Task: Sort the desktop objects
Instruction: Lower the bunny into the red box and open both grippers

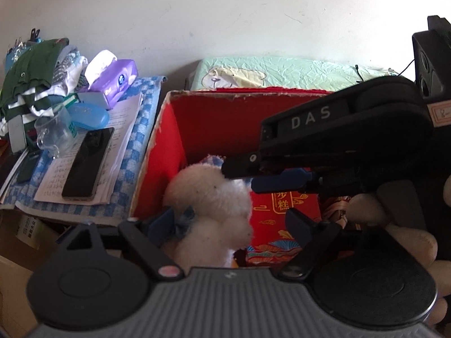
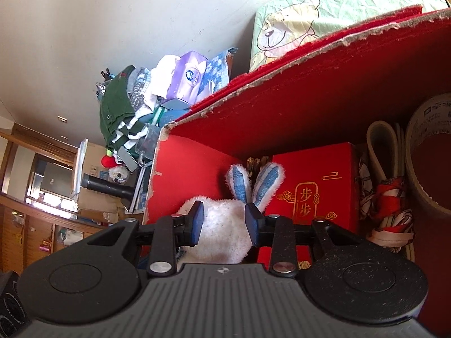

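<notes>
A white plush bunny (image 1: 210,205) with blue-striped ears (image 2: 267,183) sits inside an open red cardboard box (image 1: 197,129), against its left wall. My right gripper (image 2: 225,224) reaches in from the right and is shut on the top of the bunny's head (image 2: 222,225), just below the ears. In the left wrist view the right gripper (image 1: 239,176) shows as a black arm marked DAS. My left gripper (image 1: 234,222) is open and wide around the bunny's body. Its left finger (image 1: 166,222) touches the blue bow; its right finger (image 1: 301,222) stands apart.
In the box lie a red gift box (image 2: 318,197) with gold characters, a red-and-white cloth (image 2: 389,211) and a tape roll (image 2: 428,169). Left of it, a phone (image 1: 87,163), glass cup (image 1: 53,132), blue case (image 1: 87,115), tissue pack (image 1: 115,79) and clothes (image 1: 31,70) crowd the desk. A speaker (image 1: 431,64) stands right.
</notes>
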The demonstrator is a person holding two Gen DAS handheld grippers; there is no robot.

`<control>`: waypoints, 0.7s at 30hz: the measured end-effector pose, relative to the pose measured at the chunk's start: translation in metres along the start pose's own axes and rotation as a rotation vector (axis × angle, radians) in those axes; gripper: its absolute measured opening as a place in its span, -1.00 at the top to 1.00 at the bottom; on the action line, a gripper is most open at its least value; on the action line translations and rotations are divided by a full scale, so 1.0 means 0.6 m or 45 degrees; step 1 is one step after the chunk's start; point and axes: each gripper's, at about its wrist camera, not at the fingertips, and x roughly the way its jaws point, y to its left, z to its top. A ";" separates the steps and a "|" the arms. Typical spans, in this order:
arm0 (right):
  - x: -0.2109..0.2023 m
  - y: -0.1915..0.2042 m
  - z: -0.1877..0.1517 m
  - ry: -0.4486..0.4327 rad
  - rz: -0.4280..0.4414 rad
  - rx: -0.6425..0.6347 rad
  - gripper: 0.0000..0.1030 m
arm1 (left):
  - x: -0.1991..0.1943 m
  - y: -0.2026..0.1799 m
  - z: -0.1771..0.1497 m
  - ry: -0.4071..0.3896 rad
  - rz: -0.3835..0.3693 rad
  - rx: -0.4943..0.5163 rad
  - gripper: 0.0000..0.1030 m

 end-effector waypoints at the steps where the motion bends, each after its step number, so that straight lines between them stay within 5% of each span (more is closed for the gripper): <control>1: -0.001 0.000 -0.001 -0.005 0.003 0.001 0.29 | -0.001 0.002 0.000 -0.001 -0.005 -0.006 -0.69; 21: -0.007 0.003 -0.001 -0.050 0.012 0.011 0.29 | -0.003 0.001 -0.006 -0.015 -0.009 0.005 -0.69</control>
